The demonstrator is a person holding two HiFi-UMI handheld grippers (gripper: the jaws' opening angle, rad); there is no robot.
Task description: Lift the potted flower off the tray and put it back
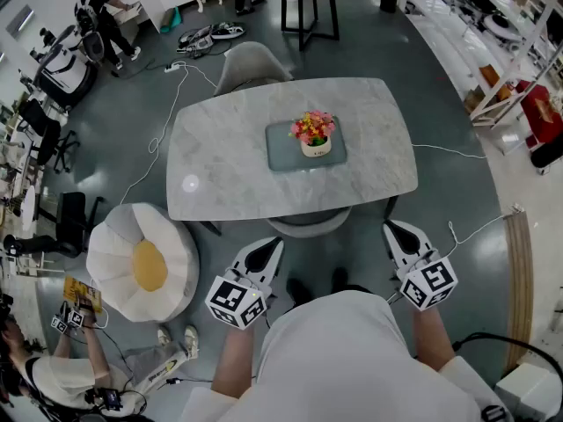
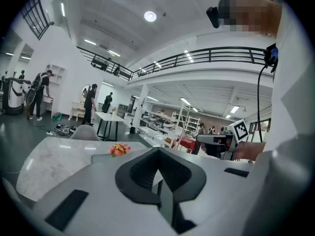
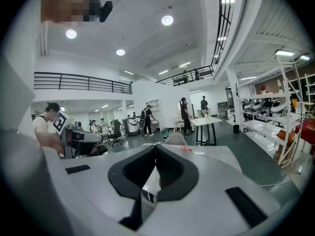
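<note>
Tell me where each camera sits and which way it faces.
Head view: on the person's head, looking steeply down at the table with the potted flower; torso, forearms, left gripper, right gripper show.
Left gripper view: on the left gripper, looking along its shut jaws across the table; shirt at right.
Right gripper view: on the right gripper, likewise; shirt at left.
Shared: both gripper views catch the potted flower.

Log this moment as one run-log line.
stage: pre-grasp | pink-and-yellow potted flower: upright on grey rectangular tray, white marble table | left gripper: shut, empty | right gripper: shut, empty
</note>
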